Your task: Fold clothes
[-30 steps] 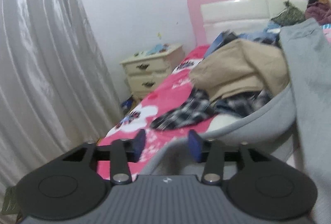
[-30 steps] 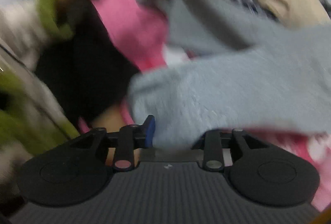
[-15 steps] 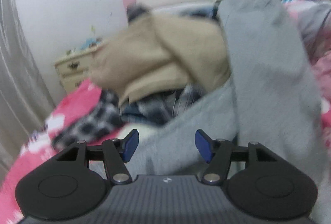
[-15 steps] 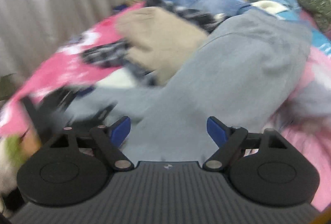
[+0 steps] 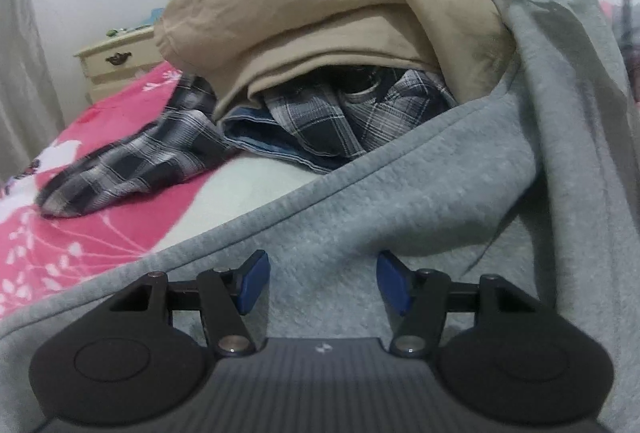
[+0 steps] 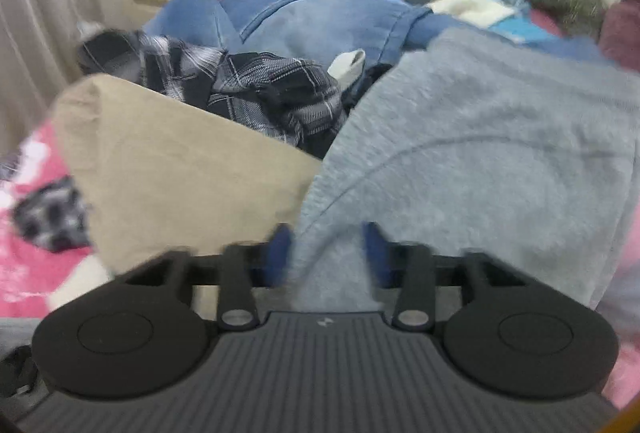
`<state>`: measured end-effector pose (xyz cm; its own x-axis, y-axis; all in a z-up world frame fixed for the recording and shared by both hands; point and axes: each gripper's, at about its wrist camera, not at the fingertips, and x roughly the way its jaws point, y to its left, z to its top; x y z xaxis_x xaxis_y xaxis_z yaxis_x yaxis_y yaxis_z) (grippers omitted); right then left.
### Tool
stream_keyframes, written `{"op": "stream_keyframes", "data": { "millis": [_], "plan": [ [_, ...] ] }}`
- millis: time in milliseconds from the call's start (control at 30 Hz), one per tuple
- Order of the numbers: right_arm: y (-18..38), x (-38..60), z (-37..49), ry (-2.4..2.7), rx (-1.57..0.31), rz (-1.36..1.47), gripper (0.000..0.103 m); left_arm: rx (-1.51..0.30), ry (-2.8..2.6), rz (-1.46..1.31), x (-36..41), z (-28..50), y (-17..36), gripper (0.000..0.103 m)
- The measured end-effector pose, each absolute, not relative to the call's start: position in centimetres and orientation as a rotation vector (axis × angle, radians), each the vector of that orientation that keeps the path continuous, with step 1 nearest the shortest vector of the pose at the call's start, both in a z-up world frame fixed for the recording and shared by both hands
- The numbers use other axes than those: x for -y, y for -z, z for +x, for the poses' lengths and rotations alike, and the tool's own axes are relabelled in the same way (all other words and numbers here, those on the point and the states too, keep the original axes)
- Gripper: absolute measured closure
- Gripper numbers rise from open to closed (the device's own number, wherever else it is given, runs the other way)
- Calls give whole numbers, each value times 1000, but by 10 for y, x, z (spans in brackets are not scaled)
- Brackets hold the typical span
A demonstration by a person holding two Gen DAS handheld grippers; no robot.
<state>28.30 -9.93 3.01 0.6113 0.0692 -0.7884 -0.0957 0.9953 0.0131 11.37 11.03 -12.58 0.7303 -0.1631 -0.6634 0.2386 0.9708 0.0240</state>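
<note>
Barely started, by the look of it. Grey sweatshirt (image 5: 400, 201) spread loose across pink blanket (image 5: 80, 241), draped up over tan garment (image 5: 320, 5) & plaid shirt (image 5: 132, 161); no neat fold visible yet. Left gripper (image 5: 322, 281) released, pads wide apart over grey fabric, pinching nothing. Right gripper (image 6: 326, 253) jaws just closing, grey cloth bunched between them; blurred, so can't tell if pads actually clamp it. Rest of pile, incl. denim (image 6: 320, 21), all unfolded.

Fuzzy matt grey fleece sweatshirt (image 5: 420, 193), smooth tan cloth (image 5: 320, 13)
</note>
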Motion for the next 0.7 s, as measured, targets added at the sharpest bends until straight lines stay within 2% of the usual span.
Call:
{"op": "stream_keyframes", "data": {
  "millis": [133,333,533,700],
  "plan": [
    [-42,112,280,-85,-920,-48,97,-731,234,60,-115,116,126,41],
    [-82,112,234,-82,-909,-182,100,-733,203,49,-122,112,118,45],
    [-116,165,127,34,-892,-104,100,-700,186,10,-127,100,99,45],
    [-91,218,19,159,-894,103,100,-656,221,70,-109,79,85,45]
  ]
}}
